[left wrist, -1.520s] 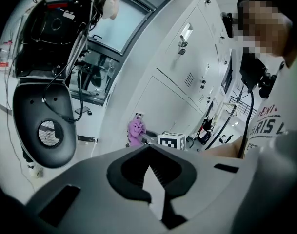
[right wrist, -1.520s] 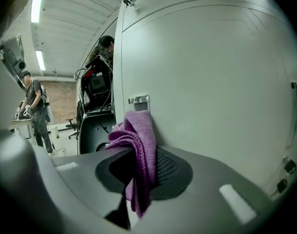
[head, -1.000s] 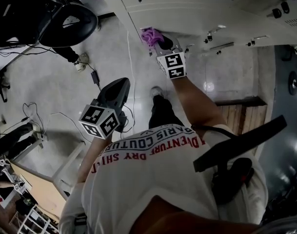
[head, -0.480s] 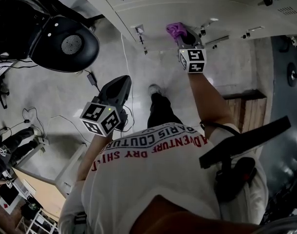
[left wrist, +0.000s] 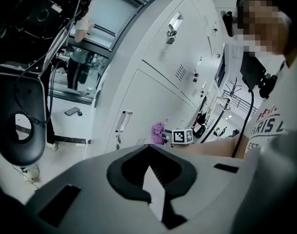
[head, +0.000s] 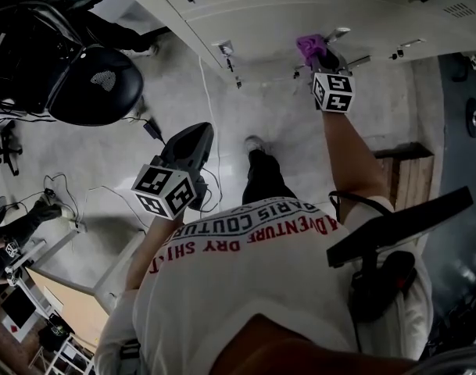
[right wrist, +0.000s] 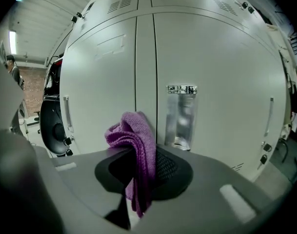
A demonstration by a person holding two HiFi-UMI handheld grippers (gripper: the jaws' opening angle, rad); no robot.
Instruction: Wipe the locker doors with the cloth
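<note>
1. The purple cloth [right wrist: 134,147] is soft, light and limp. It is bunched into folds and will drape and slip rather than hold a shape, so I judge it best pinched through a thick fold, leaving a wad proud of the tips to meet the metal.
2. The right gripper [right wrist: 138,182] holds it just so: its jaws are closed on the cloth, with a tuft standing above them and a tail hanging below.
3. That tuft sits at the locker doors [right wrist: 216,77], by the seam between two lower doors. It looks to be touching the surface, though contact cannot be confirmed.
4. Just right of the cloth is a shiny handle plate [right wrist: 181,115]. It stands out from the door and could snag the loose folds. A slim pull handle [right wrist: 67,113] lies further left.
5. The doors are smooth painted metal, so the cloth should glide under light pressure.
6. The left gripper [head: 195,137] hangs well apart, over the floor [head: 105,155]. Its jaws are closed with nothing between them.
7. A black chair back [head: 93,84] stands near the lockers' left end, and cables [head: 214,180] trail by the person's feet. Both could hinder a sidestep.
</note>
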